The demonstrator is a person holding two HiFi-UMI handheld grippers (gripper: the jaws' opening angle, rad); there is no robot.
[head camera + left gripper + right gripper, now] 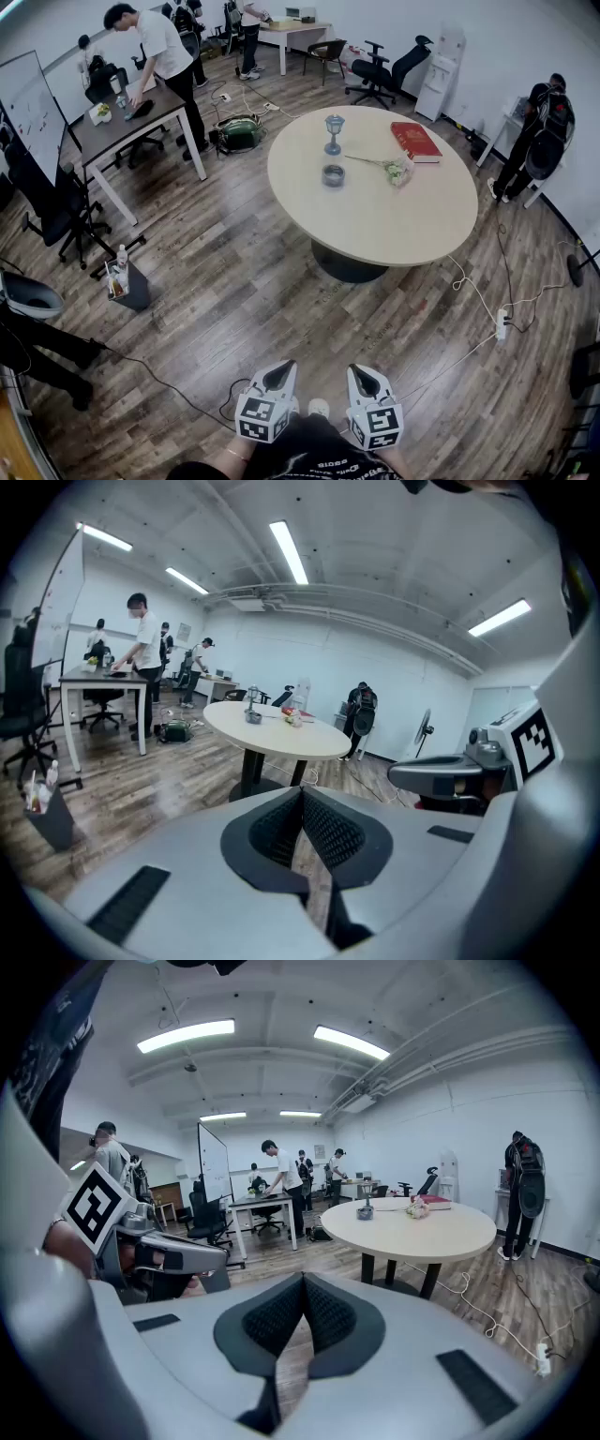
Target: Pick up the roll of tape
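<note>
left gripper (278, 378) jaws clenched empty, right gripper (366, 382) the same, tape (333, 175) on round desk (412, 230), well apart from both

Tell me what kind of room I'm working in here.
Most likely an open office or lab: a round meeting table, a swivel chair, a whiteboard, and a person standing at a desk.

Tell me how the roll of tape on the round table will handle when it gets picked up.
The roll of tape lies flat on the table, so it probably won't roll unless tipped on edge. It looks like a short, stiff ring, likely light. The stemmed goblet just beyond it looks easier to knock over.
</note>
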